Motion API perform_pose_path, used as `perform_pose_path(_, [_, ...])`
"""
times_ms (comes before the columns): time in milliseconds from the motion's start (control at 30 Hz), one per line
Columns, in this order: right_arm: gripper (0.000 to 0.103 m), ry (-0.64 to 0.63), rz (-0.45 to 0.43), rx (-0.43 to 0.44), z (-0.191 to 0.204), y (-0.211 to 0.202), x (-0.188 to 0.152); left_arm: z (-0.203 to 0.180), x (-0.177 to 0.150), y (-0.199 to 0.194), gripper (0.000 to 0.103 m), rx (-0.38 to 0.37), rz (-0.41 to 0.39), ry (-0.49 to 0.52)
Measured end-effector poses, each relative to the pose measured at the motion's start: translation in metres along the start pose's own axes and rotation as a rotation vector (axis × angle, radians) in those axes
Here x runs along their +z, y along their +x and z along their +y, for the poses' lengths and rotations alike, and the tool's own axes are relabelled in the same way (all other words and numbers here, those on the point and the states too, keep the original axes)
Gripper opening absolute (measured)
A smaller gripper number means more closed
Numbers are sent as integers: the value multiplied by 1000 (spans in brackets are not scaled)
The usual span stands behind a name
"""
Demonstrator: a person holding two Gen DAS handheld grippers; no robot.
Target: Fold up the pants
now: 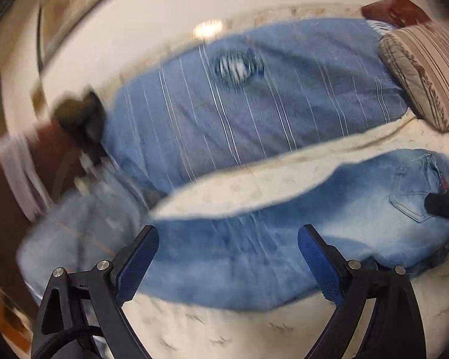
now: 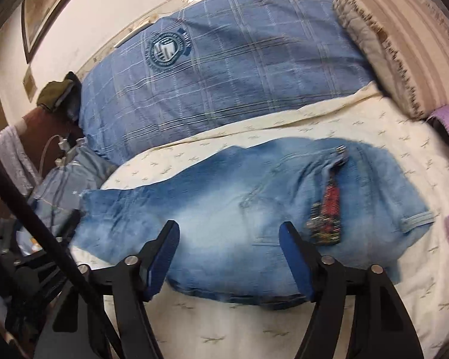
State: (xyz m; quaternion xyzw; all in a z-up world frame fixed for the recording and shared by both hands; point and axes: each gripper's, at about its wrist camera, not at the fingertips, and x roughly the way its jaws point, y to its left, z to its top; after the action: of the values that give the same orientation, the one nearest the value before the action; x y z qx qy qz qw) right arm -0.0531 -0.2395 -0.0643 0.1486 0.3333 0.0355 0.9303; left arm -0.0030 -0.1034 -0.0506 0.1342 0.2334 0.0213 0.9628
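Denim, washed pale in the middle and darker at the edges: the jeans (image 1: 254, 257) lie flat across a cream bedsheet (image 1: 224, 329), in front of a blue striped pillow (image 1: 254, 104) and a beige striped cushion (image 1: 425, 68). From the left wrist view, much blurred, the left gripper (image 1: 227, 263) points forward and down over the leg end of the jeans, its jaws spread wide with the blue pads (image 1: 137, 266) clear of the cloth and nothing caught between them; a back pocket (image 1: 416, 194) shows at the far right, beside a dark tip that is probably the other tool. The cloth looks soft but fairly heavy and thick, so I judge it will drape and drag rather than slide, and a pinch on a hemmed or seamed edge should hold better than one on flat fabric. From the right wrist view, sharper, the right gripper (image 2: 227, 257) tilts down over the seat and waist part of the jeans (image 2: 239, 209), its jaws apart and empty, near a red patterned tag (image 2: 329, 209) and a zip (image 2: 341, 152). The waistband edge nearest this tool seems the sensible hold, with the leg hem for the left, so both ends can lift together.
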Motion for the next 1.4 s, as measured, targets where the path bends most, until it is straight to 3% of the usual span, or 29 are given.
perform_pose_path(100, [73,10,47,59,9,9,-2,18,-1,22,95,-64,152,-92])
perform_pose_path(167, [73,12,78,90,16,15,-3,32,2,29,94,-75,198,-164])
perform_pose_path(367, [74,-18,183,130,48,45,1,66,16,50,94,13,262,-181])
perform_pose_path(533, [74,-32,257,167,78,79,-1,81,10,55,94,8,300,-230])
perform_pose_path(667, [76,-22,243,160,81,89,-12,101,-1,91,94,-10,372,-282])
perform_pose_path(933, [76,-64,247,165,74,89,-22,154,-10,124,93,-40,507,-420])
perform_pose_path(1100, [76,-102,228,192,82,79,-17,167,-16,146,94,-35,555,-508])
perform_pose_path(1167, [76,-115,232,191,84,79,-17,167,-22,170,93,-95,615,-552])
perform_pose_path(1267, [76,-120,214,190,82,75,-14,167,-33,203,83,-117,706,-606])
perform_pose_path(1333, [76,-132,172,177,81,66,-8,173,-31,201,76,-118,671,-639])
perform_pose_path(1367, [76,-139,159,180,81,63,-6,174,-30,199,59,-135,647,-654])
perform_pose_path(1400, [76,-141,156,191,81,61,-4,175,-30,199,53,-155,646,-660])
